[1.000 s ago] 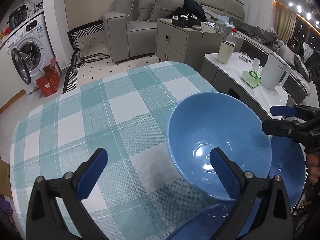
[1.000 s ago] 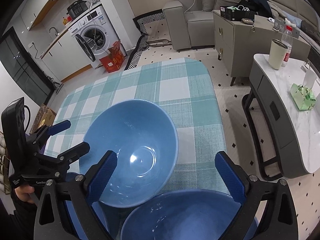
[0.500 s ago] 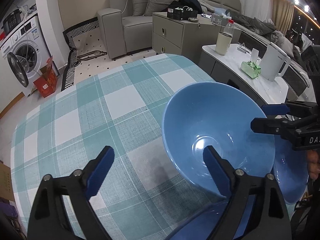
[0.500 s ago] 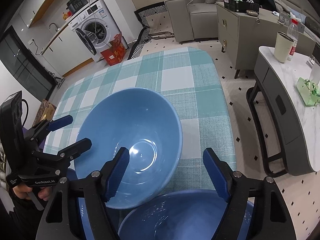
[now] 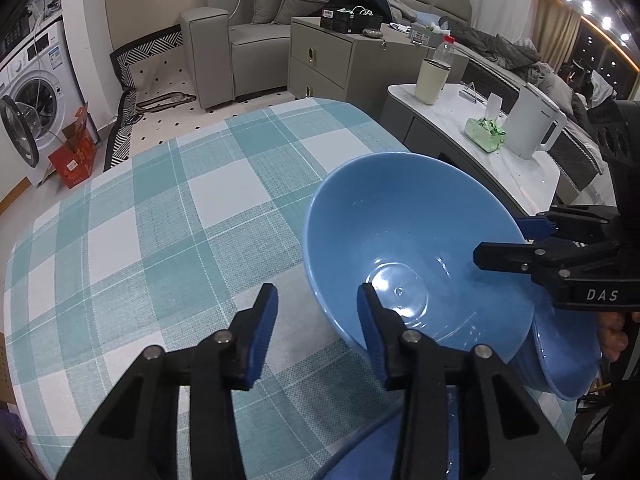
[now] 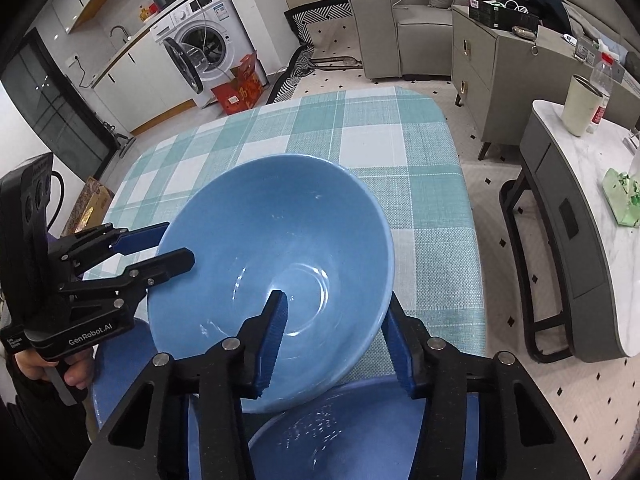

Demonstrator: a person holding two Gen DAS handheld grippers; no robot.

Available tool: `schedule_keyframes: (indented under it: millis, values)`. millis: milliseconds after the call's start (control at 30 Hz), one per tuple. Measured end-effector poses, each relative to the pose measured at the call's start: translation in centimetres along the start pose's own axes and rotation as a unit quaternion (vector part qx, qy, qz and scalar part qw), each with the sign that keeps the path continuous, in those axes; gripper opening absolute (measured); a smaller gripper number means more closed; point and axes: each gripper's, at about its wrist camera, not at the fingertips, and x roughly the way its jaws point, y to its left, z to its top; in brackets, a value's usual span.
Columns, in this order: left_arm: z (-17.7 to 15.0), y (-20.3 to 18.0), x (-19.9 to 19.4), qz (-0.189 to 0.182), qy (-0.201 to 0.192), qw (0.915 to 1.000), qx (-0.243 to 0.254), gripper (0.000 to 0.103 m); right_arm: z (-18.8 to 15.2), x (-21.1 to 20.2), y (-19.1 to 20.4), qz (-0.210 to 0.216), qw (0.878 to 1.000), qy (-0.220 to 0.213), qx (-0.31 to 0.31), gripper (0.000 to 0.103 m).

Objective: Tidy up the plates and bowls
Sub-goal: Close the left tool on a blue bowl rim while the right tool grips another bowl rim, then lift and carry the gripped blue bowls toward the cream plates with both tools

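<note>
Both my left gripper (image 5: pixel 316 308) and right gripper (image 6: pixel 336 332) are closing astride the glossy, slippery, breakable blue bowl's (image 6: pixel 276 268) opposite rims, pads not yet pressing.

Blue bowl (image 6: pixel 280 240) on a teal-and-white checked tablecloth (image 5: pixel 160 220) (claw pads (image 5: pixel 262 320) seemingly blue too).

Two fisheye cameras, one riding each handheld gripper, look steeply down from close range along their own fingers. The left view faces the big blue bowl (image 5: pixel 416 264) at right of frame; the right view holds it (image 6: pixel 276 276) at center. Both share the checked tablecloth (image 5: pixel 160 216) and grey sofa (image 5: pixel 256 32) beyond.
</note>
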Motion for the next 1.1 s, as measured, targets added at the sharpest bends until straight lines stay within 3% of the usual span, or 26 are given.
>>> schedule_keyframes:
  millis: [167,267,600,1100]
  values:
    - [-0.04,-0.46,-0.09,0.001,-0.001,0.9999,0.011,0.032,-0.1,0.08,0.01,0.001,1.0,0.002,0.0,0.047]
    - [-0.1,-0.58,-0.16,-0.003,-0.002,0.9999,0.014,0.026,-0.15,0.13,0.03,-0.008,1.0,0.001,-0.001,0.041]
    - [-0.09,-0.79,-0.2,0.001,0.0,0.9998,0.018,0.023,-0.3,0.06,-0.16,-0.031,0.999,-0.01,-0.008,0.021]
    - [-0.07,-0.63,-0.84,0.01,-0.009,0.9998,0.017,0.023,-0.16,-0.13,-0.04,-0.032,0.999,-0.016,-0.006,0.019]
